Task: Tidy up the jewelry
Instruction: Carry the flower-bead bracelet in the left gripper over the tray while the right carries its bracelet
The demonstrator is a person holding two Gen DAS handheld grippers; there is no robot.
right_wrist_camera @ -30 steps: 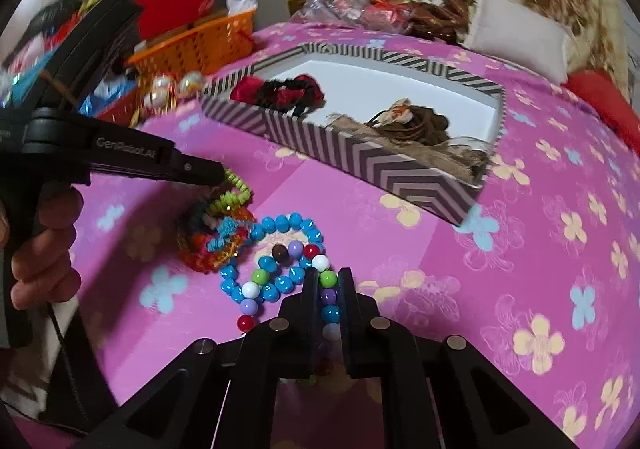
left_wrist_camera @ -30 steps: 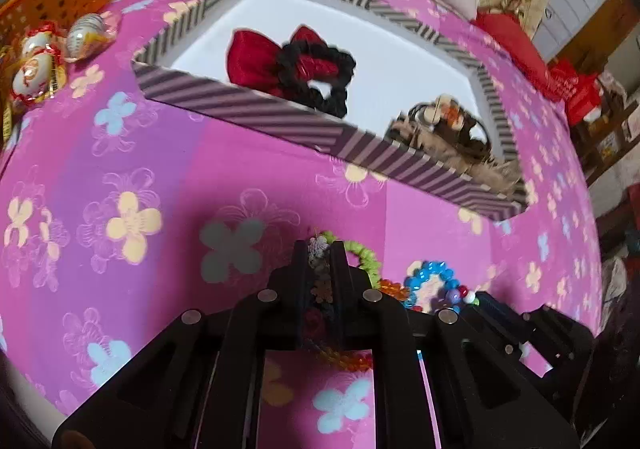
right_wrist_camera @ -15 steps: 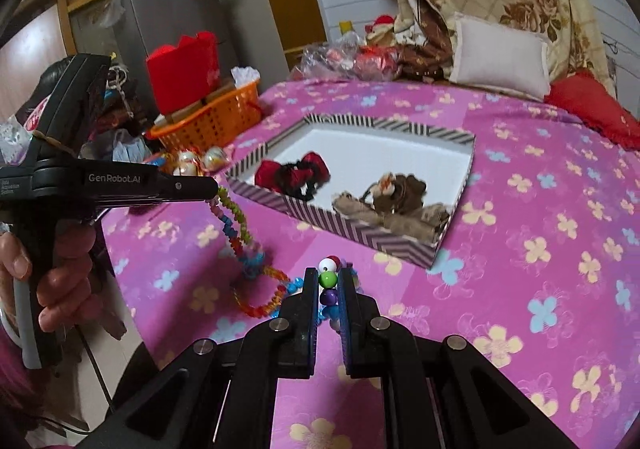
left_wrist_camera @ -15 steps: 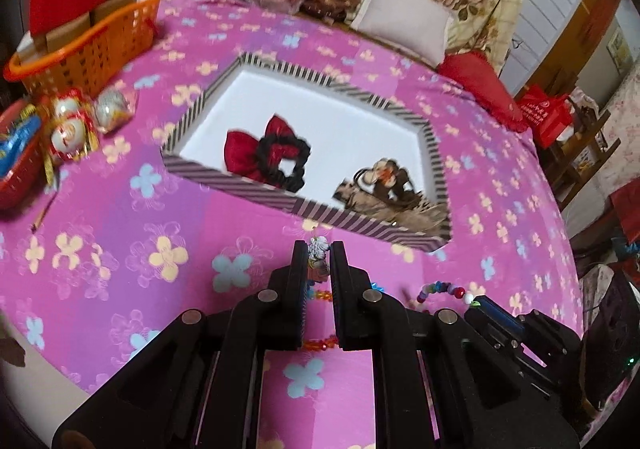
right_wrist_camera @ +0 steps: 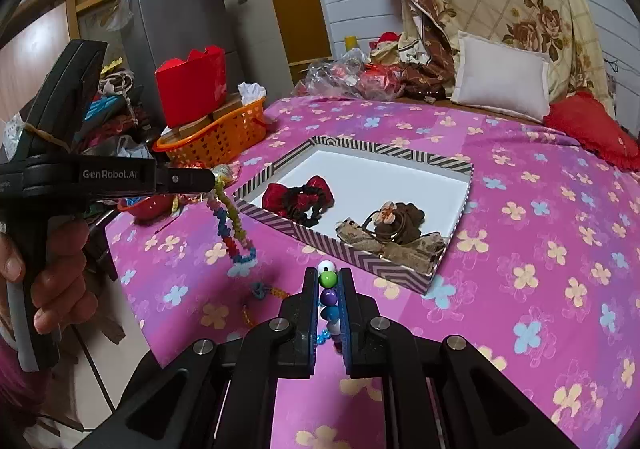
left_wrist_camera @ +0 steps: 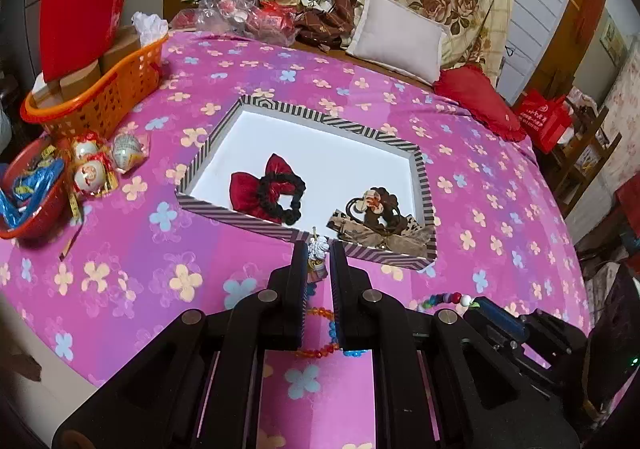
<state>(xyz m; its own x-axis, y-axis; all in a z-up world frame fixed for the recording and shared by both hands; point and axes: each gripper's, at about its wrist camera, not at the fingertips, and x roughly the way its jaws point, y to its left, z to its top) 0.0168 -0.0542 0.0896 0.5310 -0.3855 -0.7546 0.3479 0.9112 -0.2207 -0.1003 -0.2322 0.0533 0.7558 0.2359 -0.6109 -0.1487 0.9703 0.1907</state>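
**Both grippers hold beaded strands above the bedspread, short of the striped tray**

Nearest in the right wrist view, the right gripper [right_wrist_camera: 329, 277] has its 2 fingers pinched narrow on a bead bracelet [right_wrist_camera: 329, 291]: white, green, purple and blue beads stack in the gap, with the white one poking out past the tips.

To its left, the left gripper [right_wrist_camera: 208, 180] is clamped on a multicoloured beaded strand [right_wrist_camera: 231, 227] that dangles in a loop above the pink flowered bedspread [right_wrist_camera: 540, 289]. A hand [right_wrist_camera: 44, 281] grips its handle. In the left wrist view, the left gripper's fingers [left_wrist_camera: 299, 273] are nearly together on a small white-and-gold charm [left_wrist_camera: 318, 251], with orange and blue beads trailing below.

Just beyond both sets of fingertips lies the striped tray [left_wrist_camera: 208, 153], resting on the bedspread. Inside it, near the front wall, are 2 groups: a red bow with a black scrunchie [left_wrist_camera: 268, 195] on the left, and brown hair ties with a patterned bow [left_wrist_camera: 380, 217] in the right corner.

Farther left sits an orange basket [left_wrist_camera: 100, 97] with a red box [left_wrist_camera: 80, 29] in it. At the back lie a white pillow [left_wrist_camera: 396, 45] and a red cushion [left_wrist_camera: 480, 101].
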